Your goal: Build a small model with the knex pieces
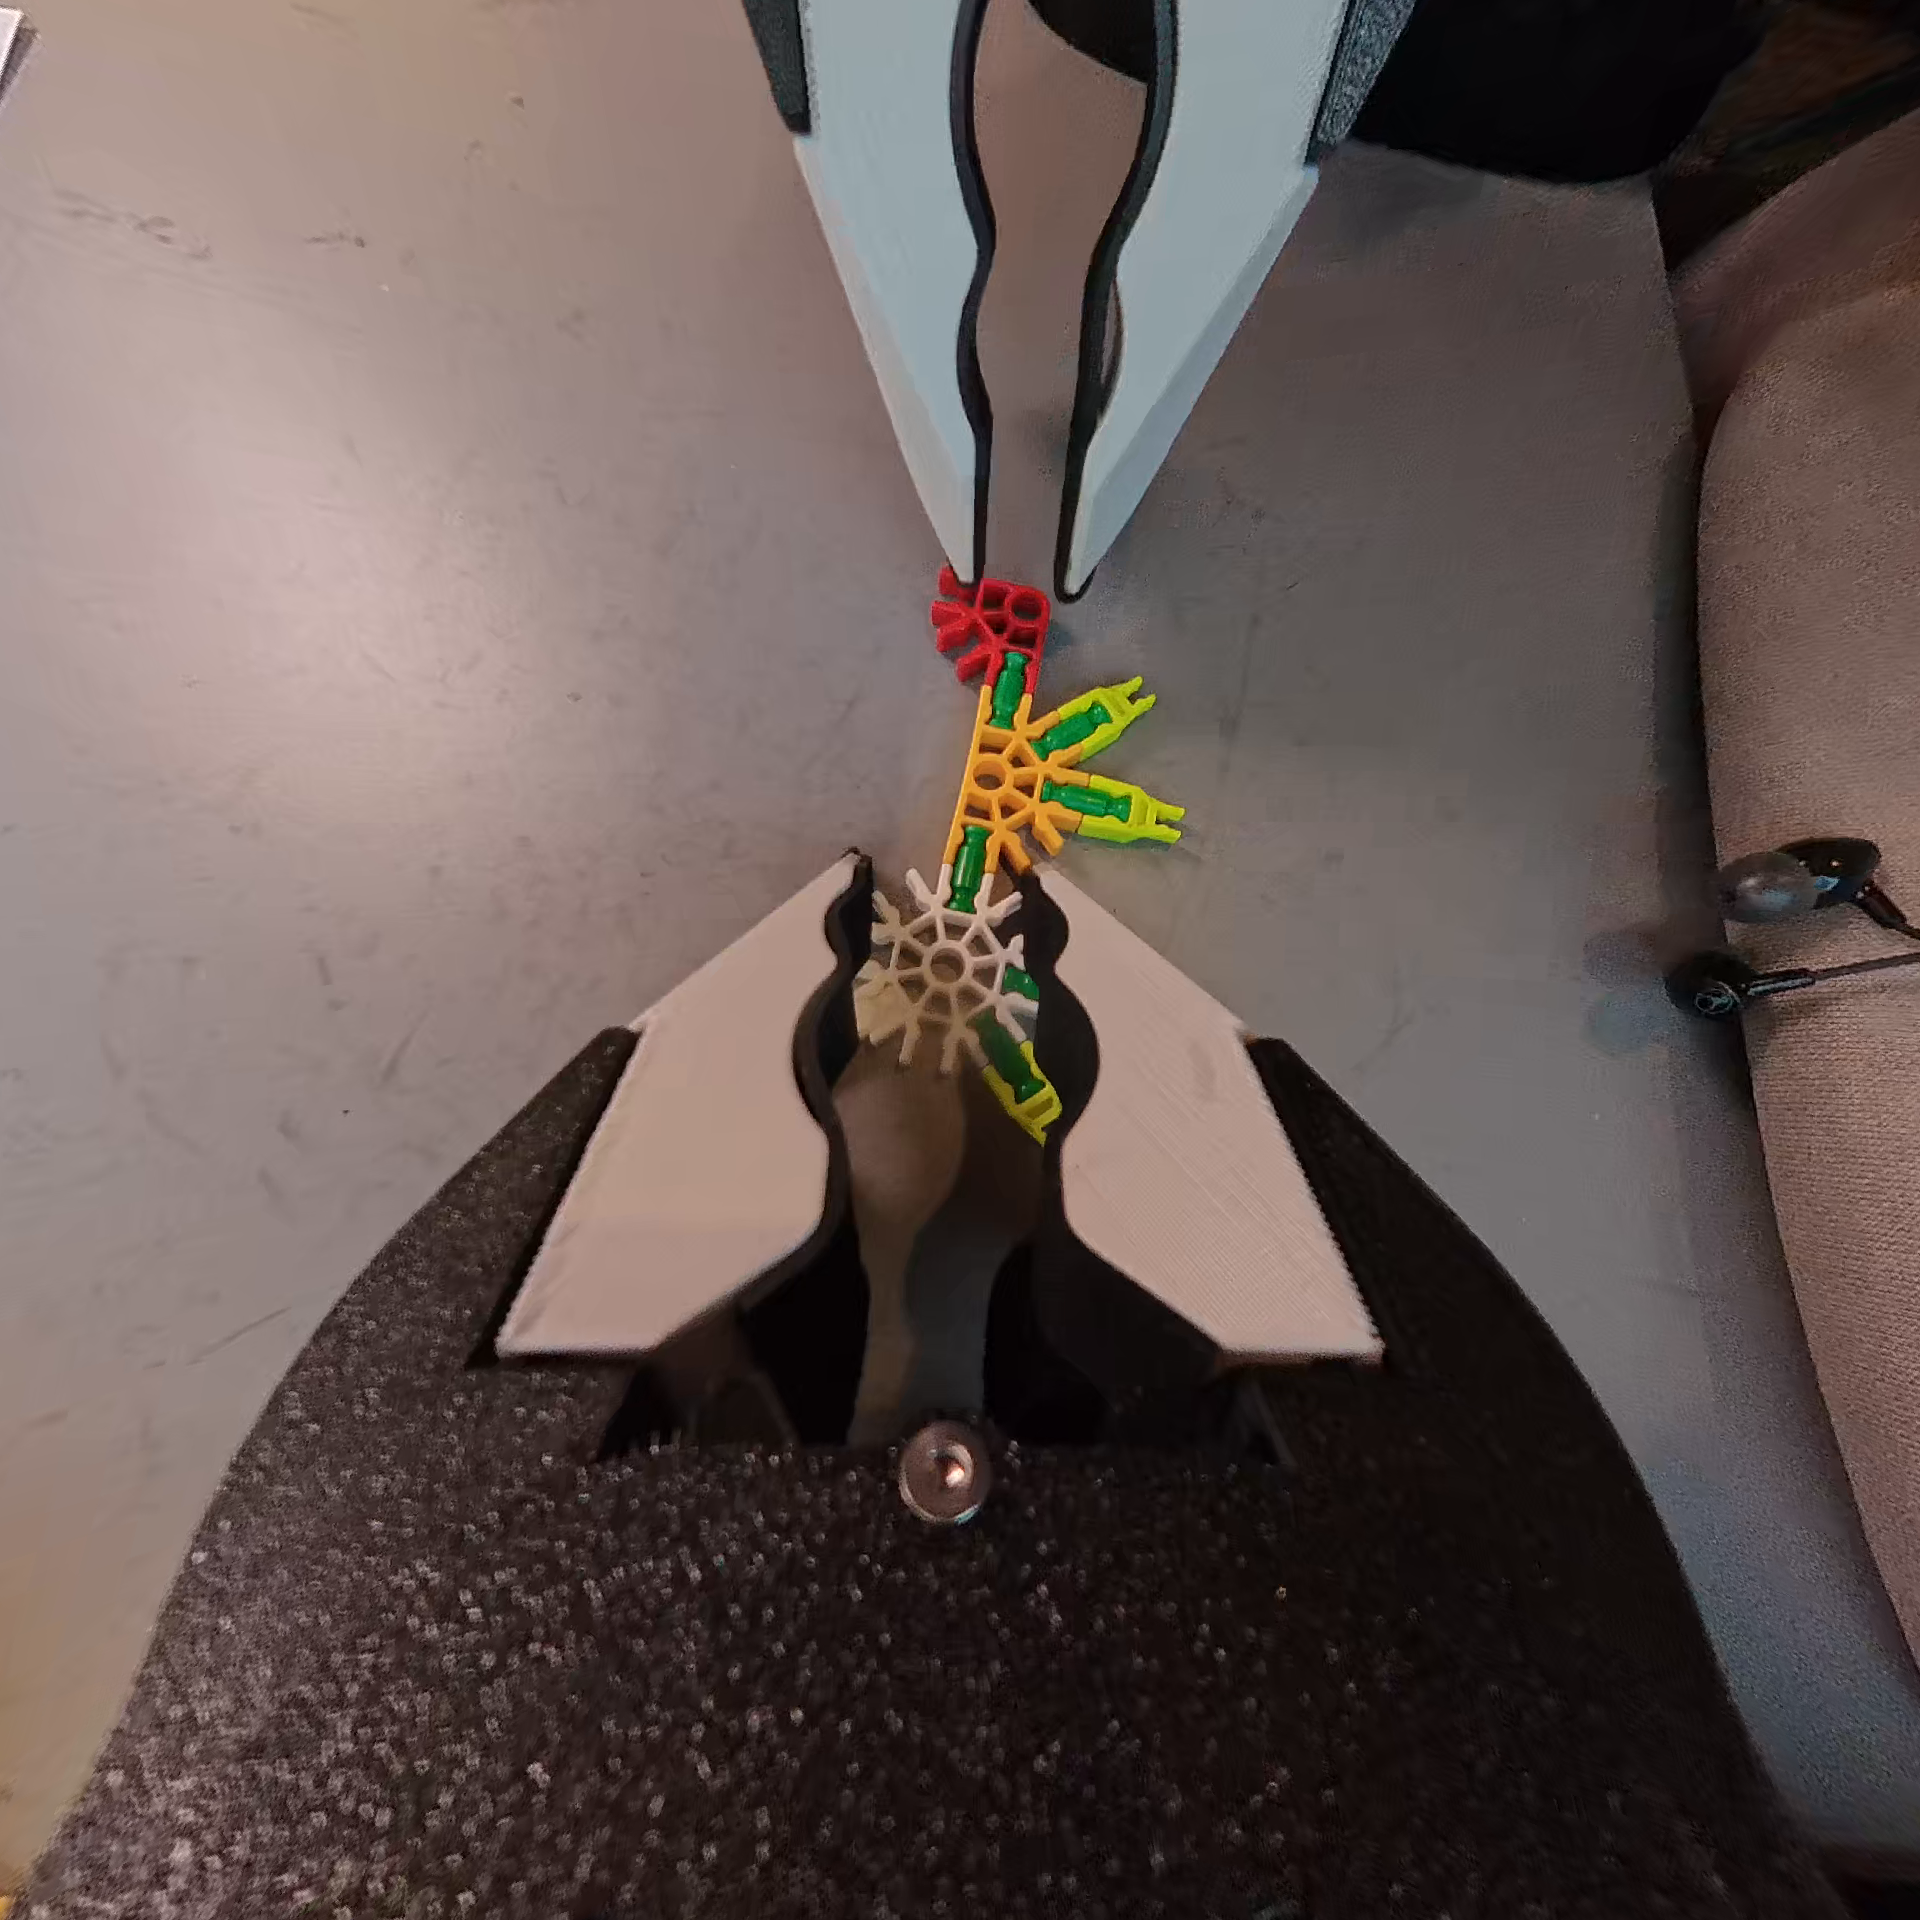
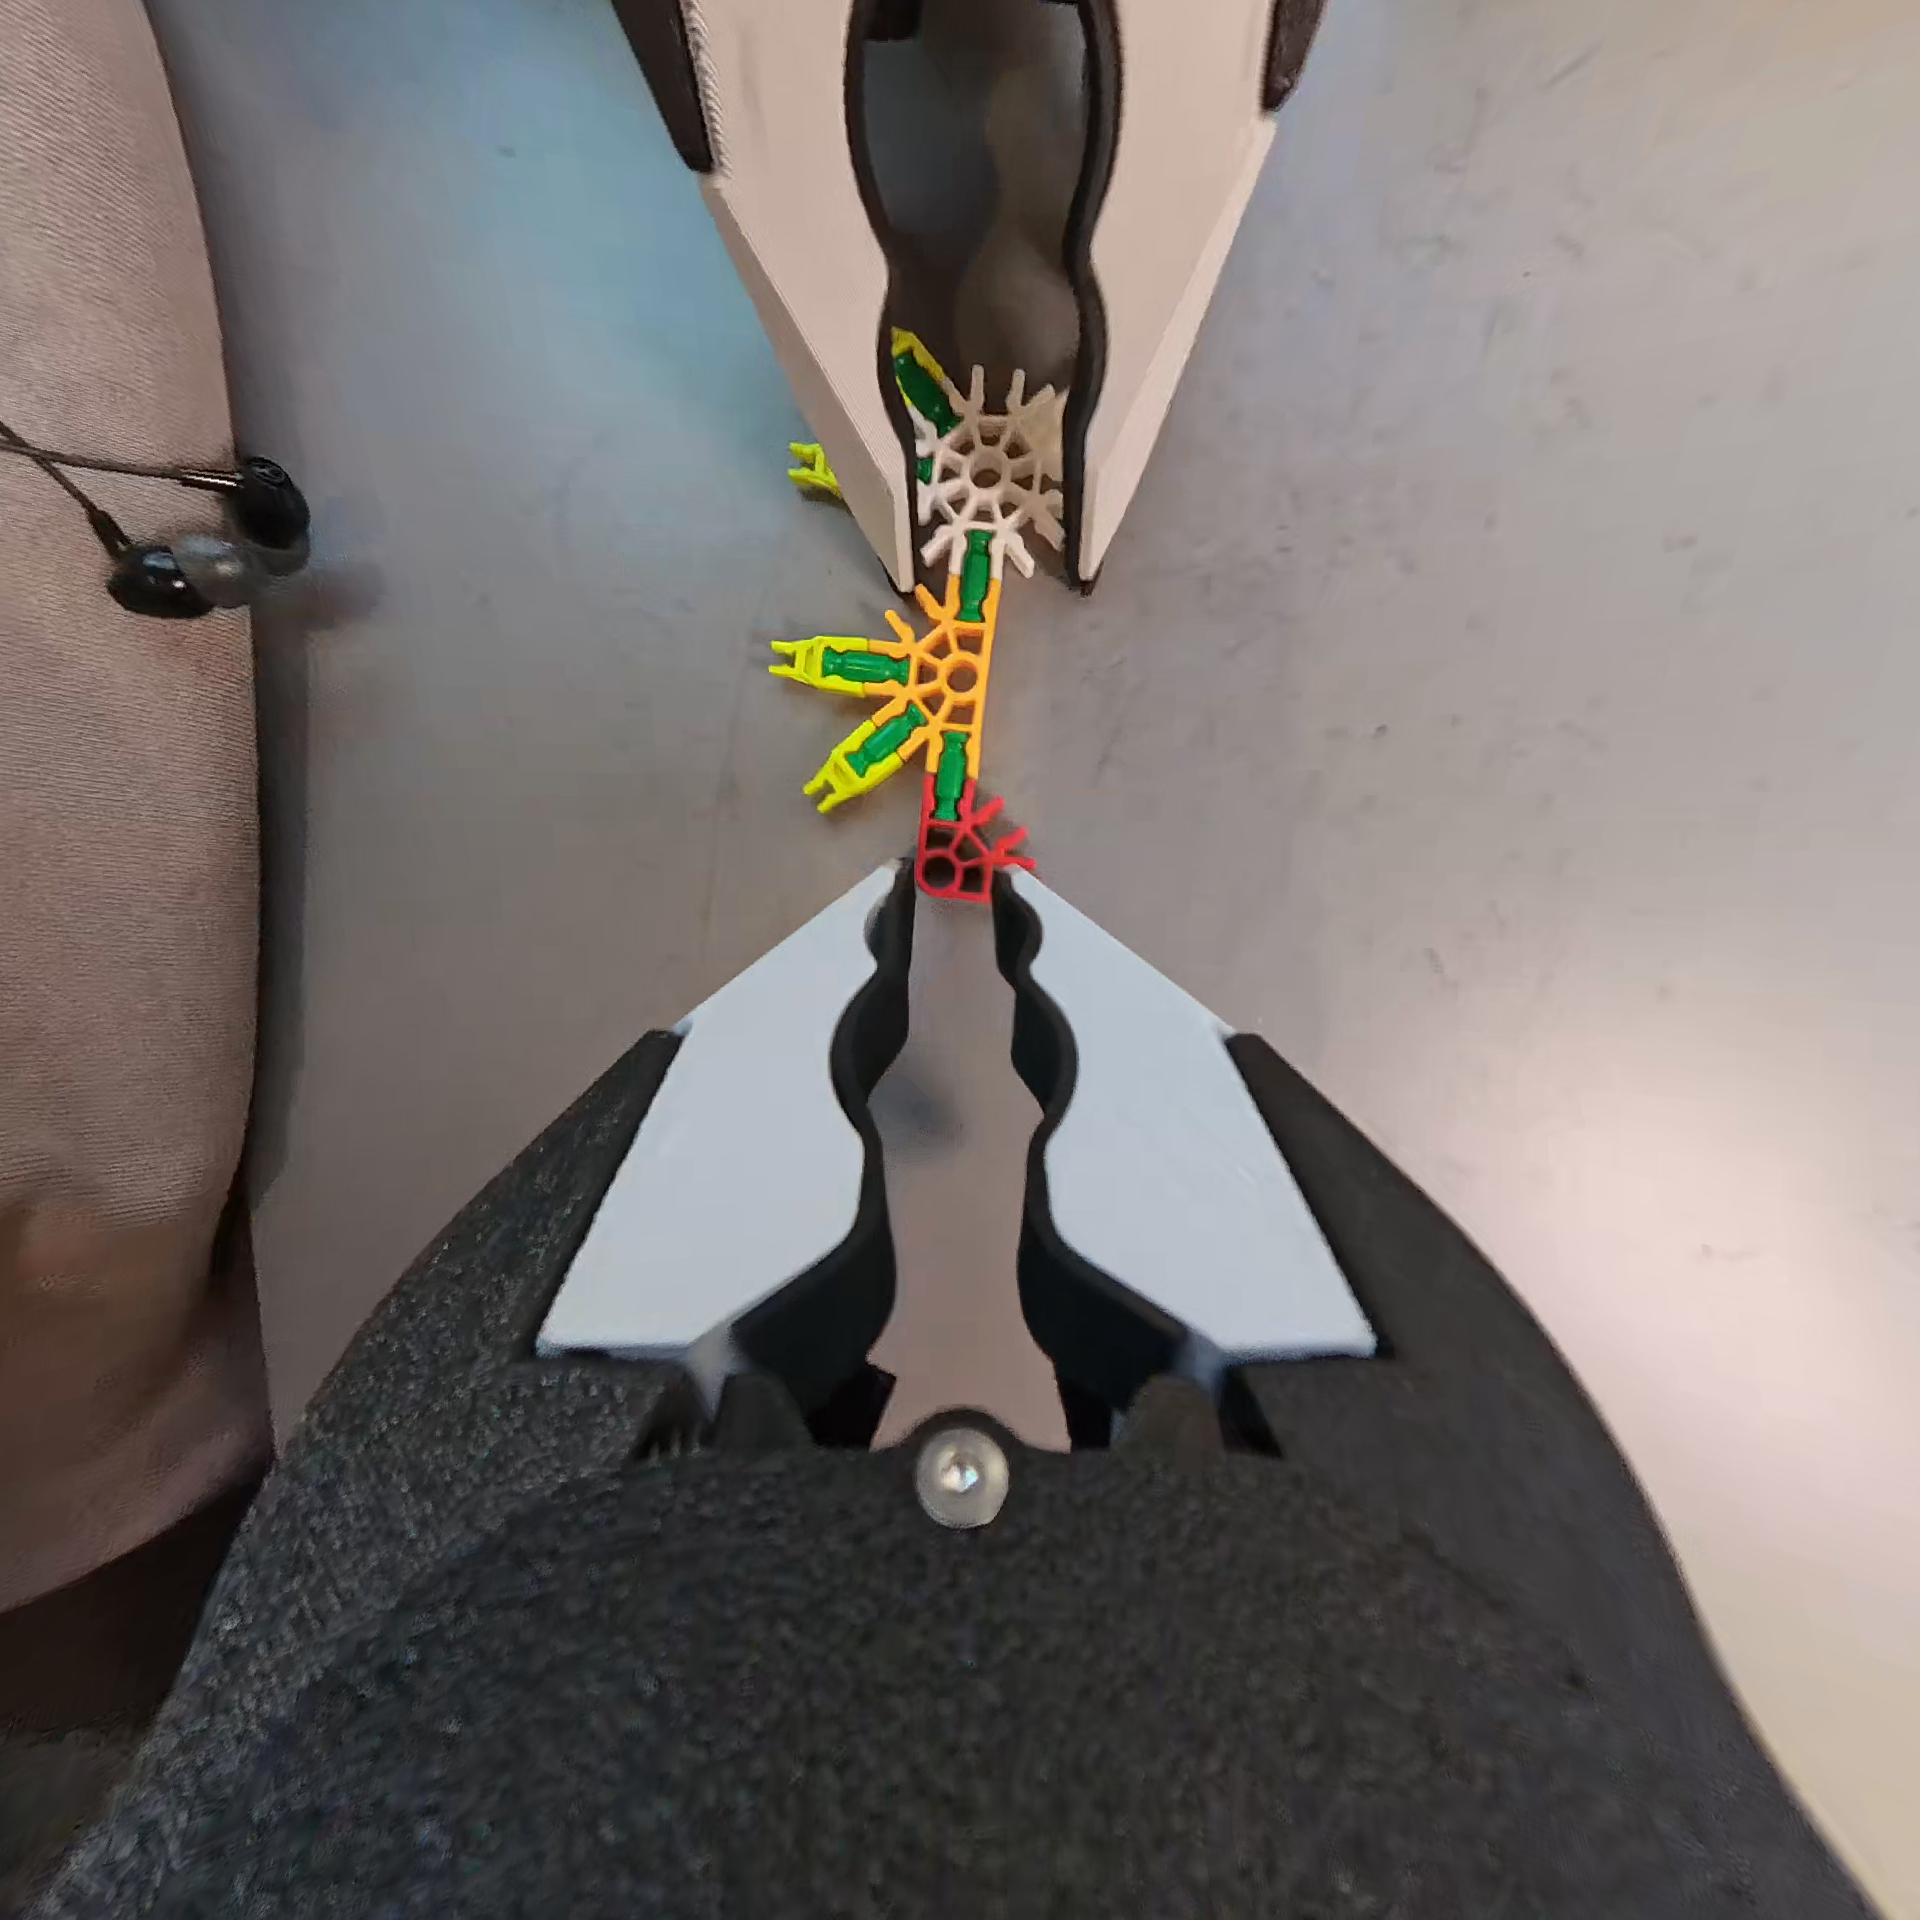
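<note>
Left wrist view: left gripper (image 1: 945, 883) clamped on white snowflake connector (image 1: 943, 968) of the toy chain lying on grey tabletop (image 1: 416, 623). Right wrist view: right gripper (image 2: 954, 878) parted, tips flanking red connector (image 2: 956, 857); earbuds (image 2: 208, 545) left.

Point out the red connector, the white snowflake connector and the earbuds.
red connector (image 2: 951, 864): right wrist view, its square body.
white snowflake connector (image 1: 943, 968): left wrist view, its hub.
earbuds (image 1: 1712, 987): left wrist view, lower bud's housing.
</note>
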